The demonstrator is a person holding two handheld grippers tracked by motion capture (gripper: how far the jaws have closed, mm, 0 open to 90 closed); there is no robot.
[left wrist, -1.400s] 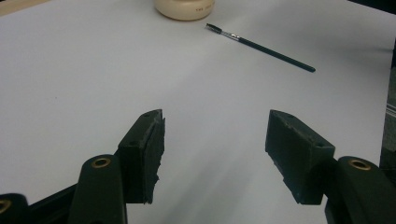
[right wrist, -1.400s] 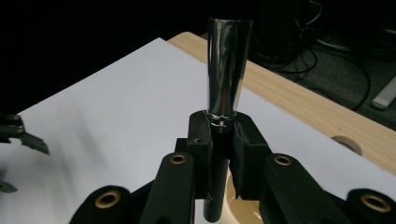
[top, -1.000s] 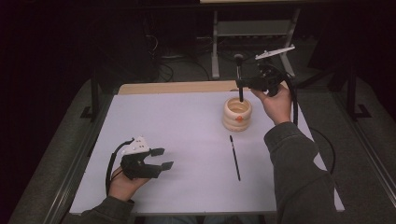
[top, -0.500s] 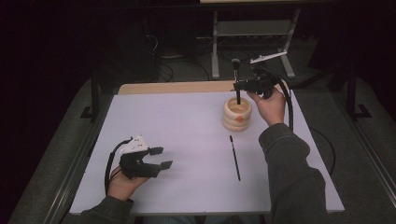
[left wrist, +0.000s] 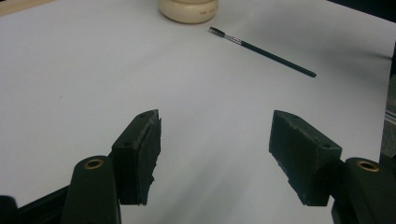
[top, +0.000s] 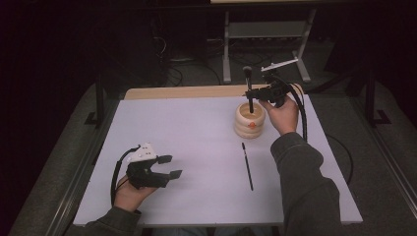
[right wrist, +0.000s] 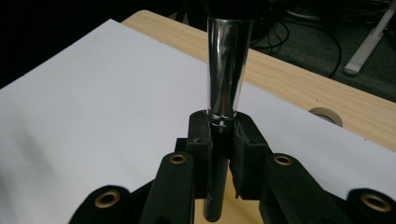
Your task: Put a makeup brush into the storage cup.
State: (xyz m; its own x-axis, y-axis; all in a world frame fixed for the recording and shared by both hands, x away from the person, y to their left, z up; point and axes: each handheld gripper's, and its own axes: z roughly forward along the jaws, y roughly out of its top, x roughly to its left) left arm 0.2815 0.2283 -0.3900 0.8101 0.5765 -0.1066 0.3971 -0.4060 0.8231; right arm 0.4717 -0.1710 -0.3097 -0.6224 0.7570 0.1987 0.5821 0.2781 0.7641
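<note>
The holder (top: 250, 120) stands on the surface (top: 196, 132), right of centre toward the far edge. A brush (top: 249, 91) stands upright in the holder, between the jaws of the right hand-held gripper (top: 253, 92) just behind and right of it. A second brush (top: 247, 166) lies flat on the surface before the holder. The left hand-held gripper (top: 169, 166) rests at the near left, well apart from both.

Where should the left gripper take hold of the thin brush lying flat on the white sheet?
Grip the thin brush near mid-handle, coming straight down from above with the jaws set across its length. It lies flat and apart from the ribbed holder, bristles toward the holder, so only a top approach looks workable. The left gripper is already open.
</note>
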